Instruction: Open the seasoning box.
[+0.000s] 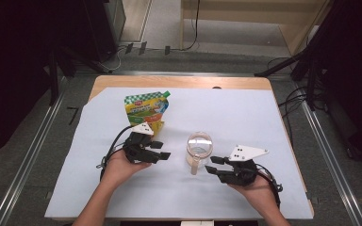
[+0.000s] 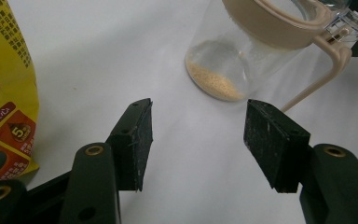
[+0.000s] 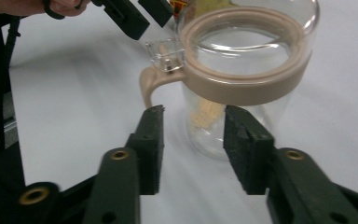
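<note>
A clear glass jar [image 1: 199, 148] with a beige rim and beige handle [image 3: 149, 84] stands on the white sheet near the table's middle, a little tan grain [image 2: 214, 84] lying in its bottom. A yellow and green pouch [image 1: 146, 110] lies flat behind my left gripper [image 1: 162, 150]. That gripper is open, its jaws wide apart over bare sheet and aimed at the jar [image 2: 223, 70], with the pouch [image 2: 4, 93] at its left. My right gripper [image 1: 213, 165] sits just right of the handle. Its jaws [image 3: 193, 116] stand apart in front of the jar [image 3: 247, 79], gripping nothing.
The white sheet [image 1: 245, 117] covers most of a wooden table [image 1: 184, 82]. Dark stands and cables line the floor on both sides and behind. The left gripper [image 3: 140, 14] shows beyond the jar in the right gripper view.
</note>
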The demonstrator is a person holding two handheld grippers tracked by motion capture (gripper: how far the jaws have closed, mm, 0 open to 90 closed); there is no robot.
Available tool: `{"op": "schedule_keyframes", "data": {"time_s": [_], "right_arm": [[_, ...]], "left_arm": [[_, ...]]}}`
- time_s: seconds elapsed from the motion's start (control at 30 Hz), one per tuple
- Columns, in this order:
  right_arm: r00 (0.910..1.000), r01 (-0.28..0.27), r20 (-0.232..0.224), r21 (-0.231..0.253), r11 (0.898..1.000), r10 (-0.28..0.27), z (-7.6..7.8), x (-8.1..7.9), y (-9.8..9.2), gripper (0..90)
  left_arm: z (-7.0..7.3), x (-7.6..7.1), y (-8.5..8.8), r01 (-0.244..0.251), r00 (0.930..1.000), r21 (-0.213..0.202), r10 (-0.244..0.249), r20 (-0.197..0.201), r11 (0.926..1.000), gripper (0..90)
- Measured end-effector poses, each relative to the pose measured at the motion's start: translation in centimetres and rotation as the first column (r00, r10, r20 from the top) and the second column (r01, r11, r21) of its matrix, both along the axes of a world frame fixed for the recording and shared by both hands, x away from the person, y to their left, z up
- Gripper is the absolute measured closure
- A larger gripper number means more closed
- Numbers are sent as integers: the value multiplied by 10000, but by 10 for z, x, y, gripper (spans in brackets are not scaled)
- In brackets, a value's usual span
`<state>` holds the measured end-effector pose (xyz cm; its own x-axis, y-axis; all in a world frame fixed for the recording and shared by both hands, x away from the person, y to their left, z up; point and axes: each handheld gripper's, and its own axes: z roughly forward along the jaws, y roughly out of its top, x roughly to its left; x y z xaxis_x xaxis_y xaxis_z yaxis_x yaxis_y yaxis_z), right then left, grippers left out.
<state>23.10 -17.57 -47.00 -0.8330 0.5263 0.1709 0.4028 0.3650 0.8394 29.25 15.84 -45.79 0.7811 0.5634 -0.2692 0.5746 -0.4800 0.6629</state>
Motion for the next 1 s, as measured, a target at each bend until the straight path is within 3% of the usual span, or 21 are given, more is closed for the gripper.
{"op": "schedule_keyframes", "data": {"time_s": [0.13, 0.27, 0.4, 0.53, 0.63, 0.7, 1.0], "right_arm": [[9997, -21, -237, 220, 9998, 26, 4, -5, 3, 803], [9998, -185, -47, 154, 9997, 185, 6, -13, 12, 900], [9992, -291, -268, 92, 9995, 294, 3, -14, 26, 900], [9997, -236, -20, -66, 9997, 236, 0, -18, 40, 900], [9994, -95, -336, 200, 9998, 101, -4, -15, 50, 900], [9996, -55, -290, 238, 9997, 62, -6, -13, 56, 900], [9994, 67, -340, 23, 10000, -67, -14, -13, 69, 900]], "left_arm": [[0, 0, -1, -24, 10000, -15, 24, -28, 10000, 430], [-1, 1, 0, 5, 10000, 21, -5, -16, 10000, 432], [-1, 0, -1, -9, 10000, 36, 9, 3, 10000, 432], [-1, 1, -1, -7, 10000, 48, 7, -11, 10000, 432], [-2, 1, -1, -26, 10000, 31, 26, -12, 10000, 431], [-2, 1, -1, -14, 10000, 33, 15, -16, 10000, 432], [-1, 1, 0, -14, 10000, -3, 14, -2, 10000, 430]]}}
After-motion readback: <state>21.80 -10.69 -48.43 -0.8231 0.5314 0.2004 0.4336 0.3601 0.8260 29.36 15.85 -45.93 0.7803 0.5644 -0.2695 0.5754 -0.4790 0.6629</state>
